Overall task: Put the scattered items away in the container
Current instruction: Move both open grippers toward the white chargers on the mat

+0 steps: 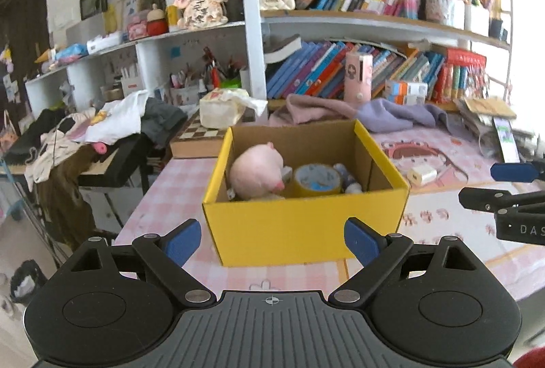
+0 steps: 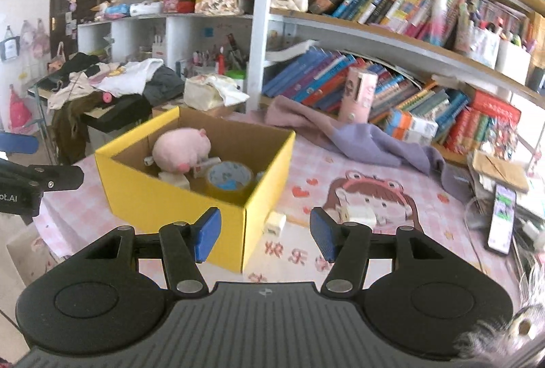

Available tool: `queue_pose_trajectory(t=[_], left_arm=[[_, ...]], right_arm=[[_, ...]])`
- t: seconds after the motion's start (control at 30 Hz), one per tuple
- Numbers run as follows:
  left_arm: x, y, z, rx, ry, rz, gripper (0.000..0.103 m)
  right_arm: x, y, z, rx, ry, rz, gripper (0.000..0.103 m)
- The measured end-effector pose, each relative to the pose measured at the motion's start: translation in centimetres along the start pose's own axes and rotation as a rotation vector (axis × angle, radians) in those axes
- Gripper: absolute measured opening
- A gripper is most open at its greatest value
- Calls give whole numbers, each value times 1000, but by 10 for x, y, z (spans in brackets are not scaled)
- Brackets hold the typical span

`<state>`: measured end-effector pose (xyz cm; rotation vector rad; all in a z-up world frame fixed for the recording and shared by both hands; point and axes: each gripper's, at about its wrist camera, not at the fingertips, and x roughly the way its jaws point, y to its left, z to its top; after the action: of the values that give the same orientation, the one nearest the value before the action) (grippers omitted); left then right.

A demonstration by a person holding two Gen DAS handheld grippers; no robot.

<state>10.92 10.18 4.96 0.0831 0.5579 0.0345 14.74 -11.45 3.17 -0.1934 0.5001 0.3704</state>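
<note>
I read left gripper [image 1: 272,240] jaws wide, empty | right gripper [image 2: 265,233] jaws part-open, empty | white charger [image 2: 274,223] on mat beside yellow box [image 2: 177,208]

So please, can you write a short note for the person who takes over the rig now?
Left claw: open, empty, facing the yellow box.
Right claw: open, empty, by the box's corner.
Done: pink plush, tape roll and some small white items are in the box.
Left: white charger on the mat beside the box, and another white block further right. The purple cloth may also need tidying.
</note>
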Motion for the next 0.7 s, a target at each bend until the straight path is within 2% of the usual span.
queue_pose_trajectory(t=[0.33, 0.7], left_arm=[[0, -8, -27, 17, 82, -27, 93], [2, -20, -51, 27, 155, -80, 93]], right_arm=[[-7, 14, -37, 50, 82, -21, 56], [-9, 29, -59, 17, 165, -13, 59]])
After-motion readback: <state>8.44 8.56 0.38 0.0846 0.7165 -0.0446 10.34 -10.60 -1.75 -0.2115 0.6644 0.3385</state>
